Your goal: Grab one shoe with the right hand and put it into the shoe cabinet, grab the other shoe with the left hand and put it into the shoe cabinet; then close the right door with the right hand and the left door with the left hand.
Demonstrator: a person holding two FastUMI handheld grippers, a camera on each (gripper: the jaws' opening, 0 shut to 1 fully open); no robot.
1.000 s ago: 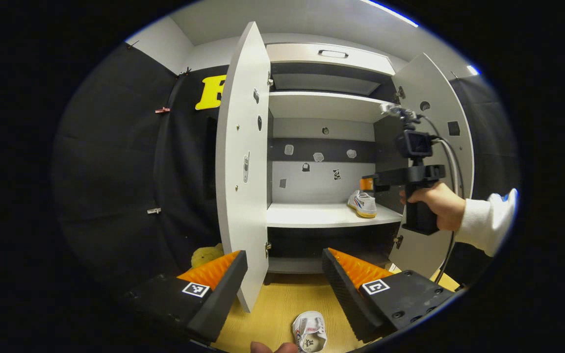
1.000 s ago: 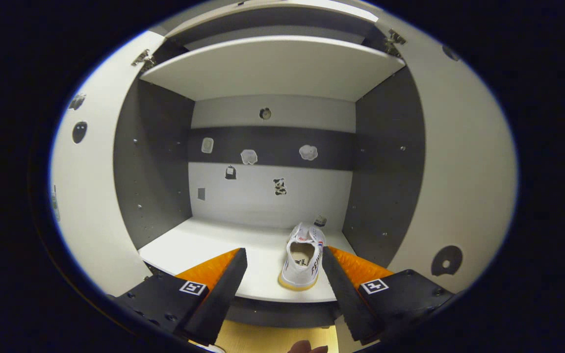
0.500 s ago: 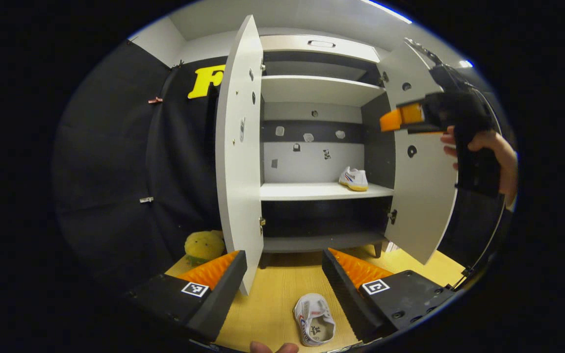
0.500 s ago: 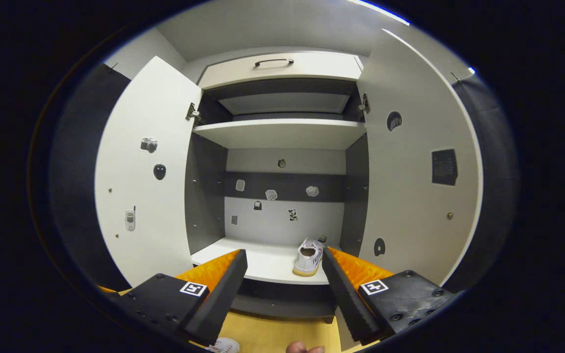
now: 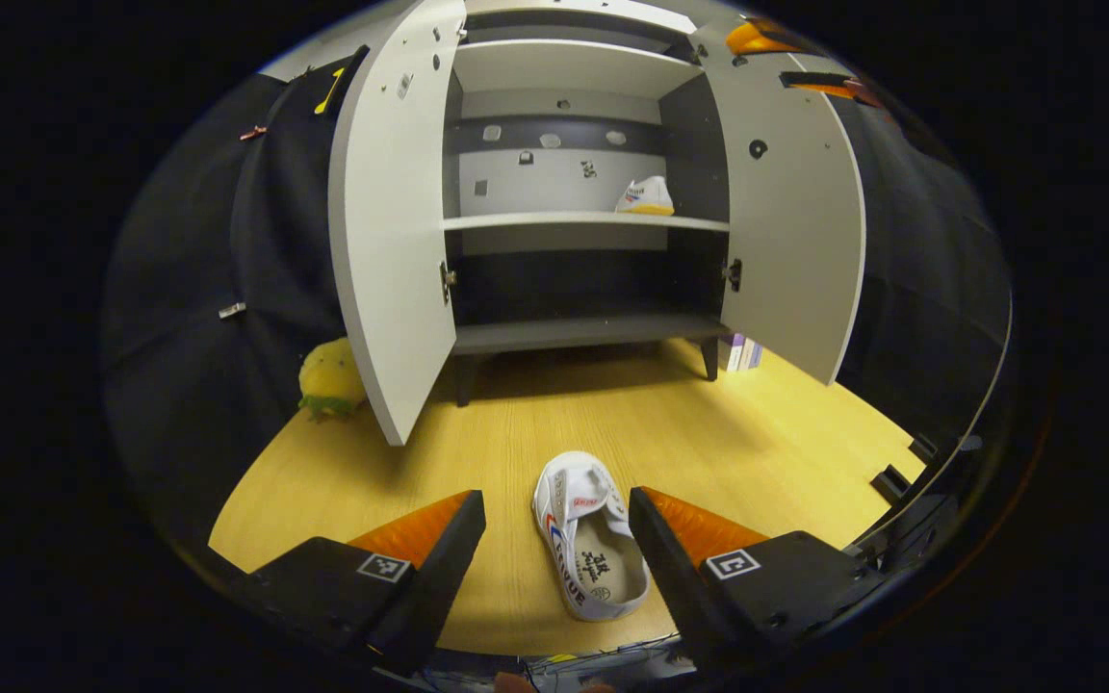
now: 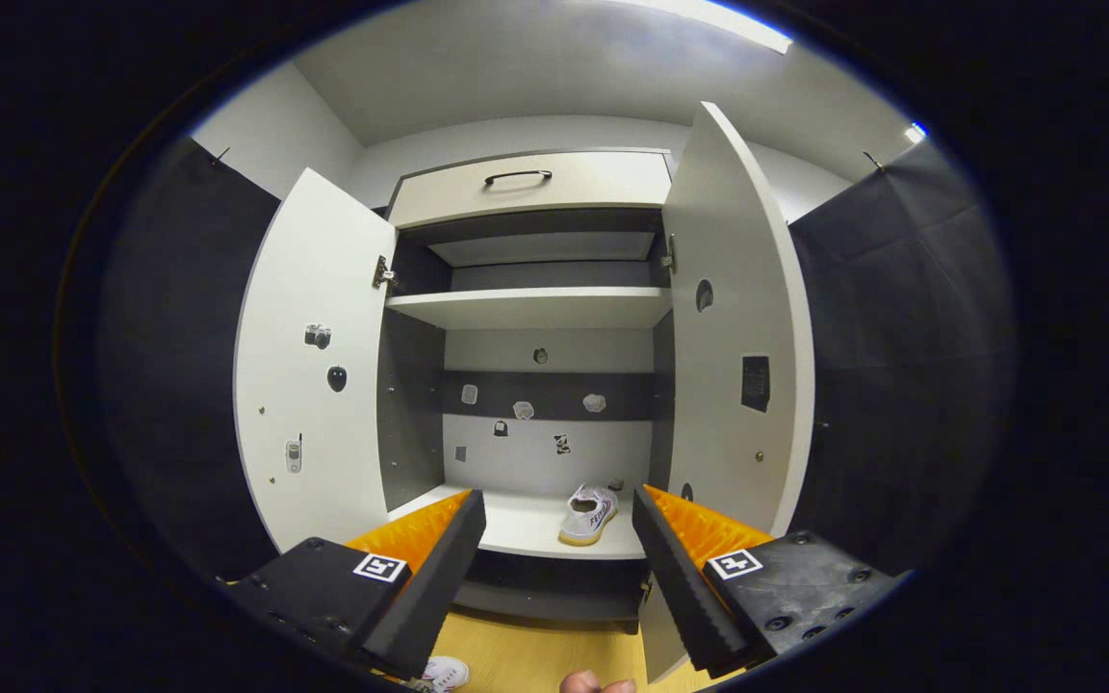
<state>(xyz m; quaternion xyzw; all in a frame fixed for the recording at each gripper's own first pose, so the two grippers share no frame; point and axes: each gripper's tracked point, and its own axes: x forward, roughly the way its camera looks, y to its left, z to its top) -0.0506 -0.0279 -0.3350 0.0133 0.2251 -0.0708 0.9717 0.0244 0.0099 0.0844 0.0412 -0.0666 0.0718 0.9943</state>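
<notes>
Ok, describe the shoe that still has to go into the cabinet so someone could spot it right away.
Start at the shoe cabinet with both doors open. On the yellow wooden floor in front of it lies a white shoe, between the left gripper fingers. Unlike the other shoe on the shelf, it lies on the floor.

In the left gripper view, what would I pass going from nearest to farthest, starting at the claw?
Left claw → shoe on the floor → open cabinet doors → shoe on the cabinet shelf → cabinet's back wall.
</notes>
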